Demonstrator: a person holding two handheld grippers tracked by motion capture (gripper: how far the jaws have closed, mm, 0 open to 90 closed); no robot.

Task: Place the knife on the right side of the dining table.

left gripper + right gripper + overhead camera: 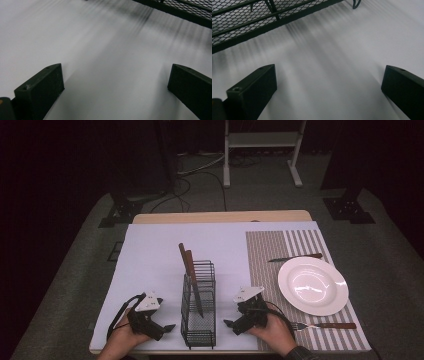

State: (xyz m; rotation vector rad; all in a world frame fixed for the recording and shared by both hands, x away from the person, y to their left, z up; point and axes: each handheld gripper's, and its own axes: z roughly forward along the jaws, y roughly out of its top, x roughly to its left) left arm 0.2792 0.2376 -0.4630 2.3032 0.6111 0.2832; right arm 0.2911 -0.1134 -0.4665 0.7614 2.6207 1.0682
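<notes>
High view: the left gripper (169,326) rests low on the table (150,255) near the front edge, held in the person's left hand (121,338), jaws pointing right at the caddy (199,312). The right gripper (228,324) sits mirrored on the other side, in the right hand (272,332), jaws pointing left at the same caddy. Both stand just beside it, not touching.

Left gripper view: its jaws are spread wide with bare white table between them, grasping nothing; the caddy's mesh (190,10) runs across the upper right. Right gripper view: jaws likewise released and wide apart, empty, with the mesh (244,17) at the upper left.

The caddy is a black wire basket standing upright at the middle front of the table. In it stand two wooden-handled utensils (189,265), leaning back and to the left, handles up; what kind they are I cannot tell.

On the striped mat (300,245) at the right: one white plate (313,285), empty; one knife (295,257) behind it; one fork (325,325) in front of it.
</notes>
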